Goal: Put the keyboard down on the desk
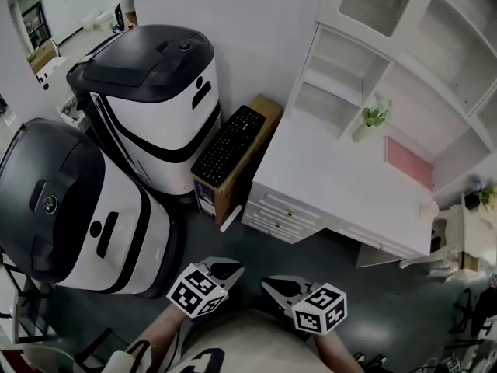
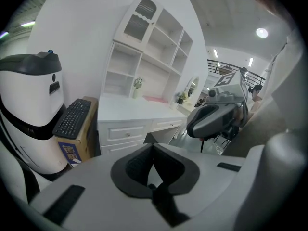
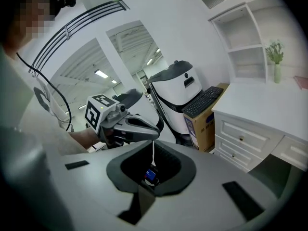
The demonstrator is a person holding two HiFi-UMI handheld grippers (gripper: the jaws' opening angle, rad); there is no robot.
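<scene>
**Keyboard** [image 1: 229,144]: black, full-size. It lies flat along the top of a cardboard box [image 1: 233,199], not on the desk. The box stands on the floor, wedged between a white-and-black machine [image 1: 159,99] and the desk's end, which likely keeps the top steady.

**Desk** [image 1: 330,189]: white, with drawers. Its top is bare at the end nearest the box. A small plant [image 1: 373,117] and a pink sheet [image 1: 408,164] sit further back under the shelves, so there is room for the keyboard.

**Left gripper** [image 1: 233,268]: tongs pressed together with nothing between them. It is held low against the person's body, well apart from the keyboard.

**Right gripper** [image 1: 268,284]: likewise pressed together and empty, just beside the left. Both point toward the box.
</scene>
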